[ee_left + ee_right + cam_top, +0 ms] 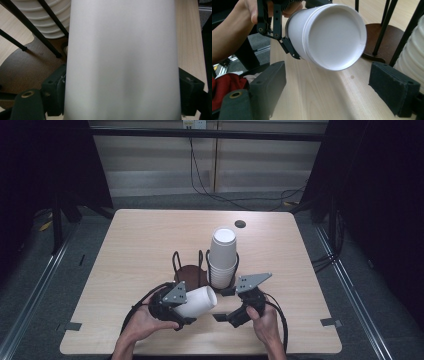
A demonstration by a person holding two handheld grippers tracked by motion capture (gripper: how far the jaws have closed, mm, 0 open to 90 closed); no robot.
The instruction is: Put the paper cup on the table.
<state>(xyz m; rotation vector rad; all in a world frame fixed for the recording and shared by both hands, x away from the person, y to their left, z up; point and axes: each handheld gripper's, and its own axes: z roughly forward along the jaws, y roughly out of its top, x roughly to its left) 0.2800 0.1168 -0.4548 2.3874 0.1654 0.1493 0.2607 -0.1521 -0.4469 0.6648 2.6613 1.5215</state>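
Observation:
A white paper cup (198, 301) lies on its side just above the table, and my left gripper (192, 307) is shut on its wall. In the left gripper view the cup (122, 60) stands between the two black pads (53, 92). One round end of the cup (334, 35) faces my right gripper (327, 90), which stands open and apart from it with nothing between its jaws. In the high view the right gripper (222, 304) is just right of the cup. A stack of white cups (222, 255) stands in the right bay of a black wire holder (176, 260).
The holder's left bay has a bare brown base (190, 274) directly behind the held cup. A small dark hole (240, 224) is in the table near its far edge. Cables run over the floor beyond the table (135, 240).

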